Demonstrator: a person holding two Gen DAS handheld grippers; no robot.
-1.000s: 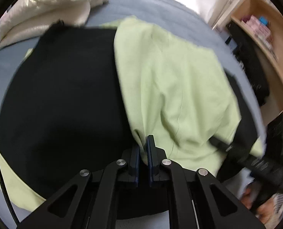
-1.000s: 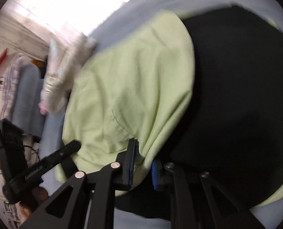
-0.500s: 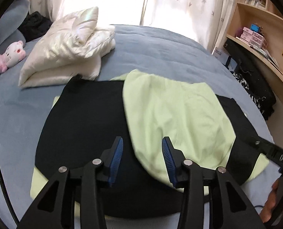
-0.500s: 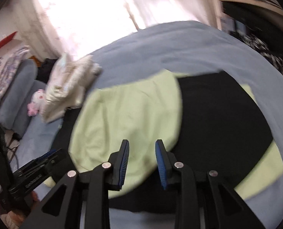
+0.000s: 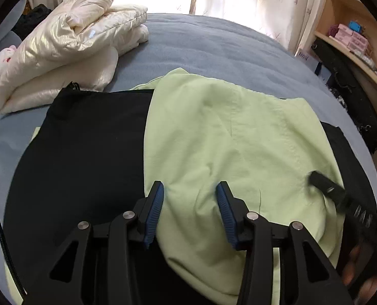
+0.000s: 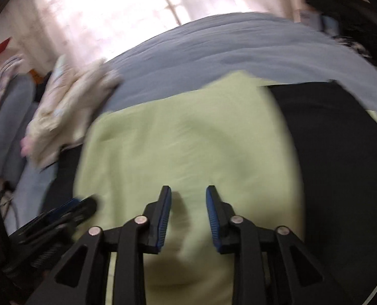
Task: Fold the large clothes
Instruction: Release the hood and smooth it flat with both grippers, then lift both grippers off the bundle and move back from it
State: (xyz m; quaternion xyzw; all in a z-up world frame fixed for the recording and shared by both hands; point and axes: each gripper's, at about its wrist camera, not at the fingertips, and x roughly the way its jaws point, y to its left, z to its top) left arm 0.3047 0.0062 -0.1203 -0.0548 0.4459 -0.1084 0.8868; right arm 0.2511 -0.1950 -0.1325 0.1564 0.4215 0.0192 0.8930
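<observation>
A large garment [image 5: 91,167], black outside with a pale green lining, lies spread flat on the blue bed [image 5: 214,43]. Its long axis runs left to right across the left wrist view, filling the middle and lower frame. A green flap [image 5: 234,152] is folded over the black cloth from the right; its straight edge runs from the upper centre down to the lower centre.

The left gripper [image 5: 189,190] hangs over the near edge of that flap at the bottom centre, jaws partly open and just opened wider, with nothing pinched; green cloth shows in the gap below them. The right gripper [image 6: 188,190] sits at the bottom centre of its blurred view, over the green flap [image 6: 188,142]. Its jaws are apart and have just been closing, holding nothing. In the left view it shows as a dark bar [image 5: 341,198] at the lower right.

A folded cream jacket [image 5: 69,48] lies on the bed at the upper left, just beyond the garment's far corner.
</observation>
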